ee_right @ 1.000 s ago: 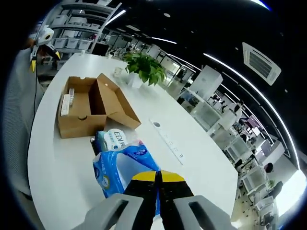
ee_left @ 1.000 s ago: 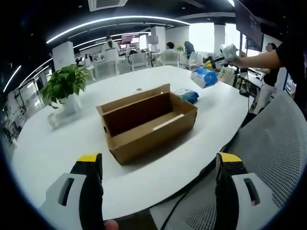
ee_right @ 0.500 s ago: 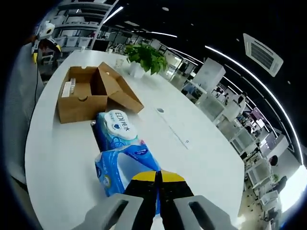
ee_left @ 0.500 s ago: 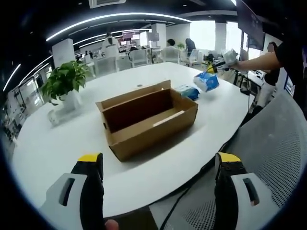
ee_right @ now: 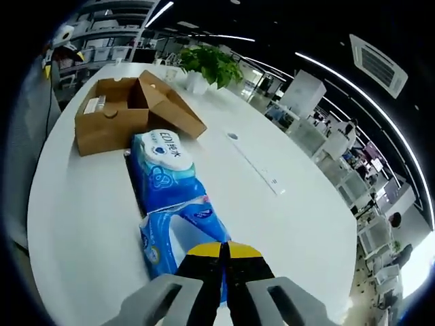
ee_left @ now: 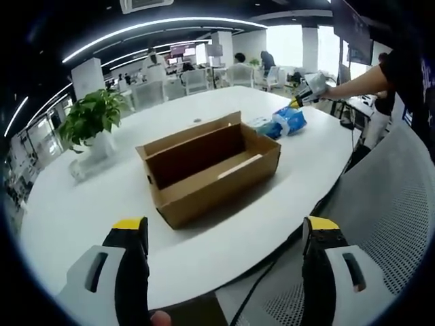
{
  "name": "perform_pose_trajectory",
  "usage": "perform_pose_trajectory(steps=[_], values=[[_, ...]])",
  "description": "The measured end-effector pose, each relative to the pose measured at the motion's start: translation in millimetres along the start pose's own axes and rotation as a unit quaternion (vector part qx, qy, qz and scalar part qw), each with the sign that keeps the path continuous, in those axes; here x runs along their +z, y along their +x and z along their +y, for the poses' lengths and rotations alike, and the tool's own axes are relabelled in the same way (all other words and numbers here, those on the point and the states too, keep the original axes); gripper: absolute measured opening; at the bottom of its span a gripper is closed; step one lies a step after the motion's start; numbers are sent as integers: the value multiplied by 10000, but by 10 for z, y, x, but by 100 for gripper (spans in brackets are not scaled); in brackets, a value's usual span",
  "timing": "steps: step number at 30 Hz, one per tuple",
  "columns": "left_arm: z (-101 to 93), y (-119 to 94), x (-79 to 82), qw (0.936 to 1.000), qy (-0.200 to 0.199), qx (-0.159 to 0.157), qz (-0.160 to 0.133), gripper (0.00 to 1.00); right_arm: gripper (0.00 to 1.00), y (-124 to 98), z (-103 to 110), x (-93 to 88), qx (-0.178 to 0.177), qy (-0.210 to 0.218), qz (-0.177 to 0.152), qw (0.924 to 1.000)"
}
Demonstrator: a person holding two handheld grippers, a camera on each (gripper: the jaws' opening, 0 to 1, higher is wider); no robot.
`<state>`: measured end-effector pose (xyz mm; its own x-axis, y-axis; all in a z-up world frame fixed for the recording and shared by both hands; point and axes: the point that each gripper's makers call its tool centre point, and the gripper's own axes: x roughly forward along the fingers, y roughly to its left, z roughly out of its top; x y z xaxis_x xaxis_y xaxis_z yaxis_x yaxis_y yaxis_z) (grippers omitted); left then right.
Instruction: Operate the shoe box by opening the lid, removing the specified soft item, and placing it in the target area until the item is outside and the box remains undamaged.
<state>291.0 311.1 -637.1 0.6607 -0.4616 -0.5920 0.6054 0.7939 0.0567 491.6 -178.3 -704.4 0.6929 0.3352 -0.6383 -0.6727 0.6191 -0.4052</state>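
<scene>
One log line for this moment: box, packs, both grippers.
box: lid open, on table | right gripper: shut on blue pack, beside second pack | left gripper: open, holding nothing

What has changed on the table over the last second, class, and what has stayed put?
The right gripper, jaws shut on the blue tissue pack, has lowered it toward the table beside the wet-wipes pack. The open shoe box and left gripper stayed.

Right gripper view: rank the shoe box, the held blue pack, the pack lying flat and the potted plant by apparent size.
1. Shoe box
2-3. Flat pack and held blue pack: alike, and both nearer the camera.
4. Potted plant, farthest away.
</scene>
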Motion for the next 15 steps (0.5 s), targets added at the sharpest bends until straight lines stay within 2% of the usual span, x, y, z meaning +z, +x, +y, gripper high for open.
perform_pose_trajectory(steps=[15], values=[[13, 21, -43, 9999, 10, 39, 141, 93, 0, 221, -86, -108, 47, 221, 115, 9997]])
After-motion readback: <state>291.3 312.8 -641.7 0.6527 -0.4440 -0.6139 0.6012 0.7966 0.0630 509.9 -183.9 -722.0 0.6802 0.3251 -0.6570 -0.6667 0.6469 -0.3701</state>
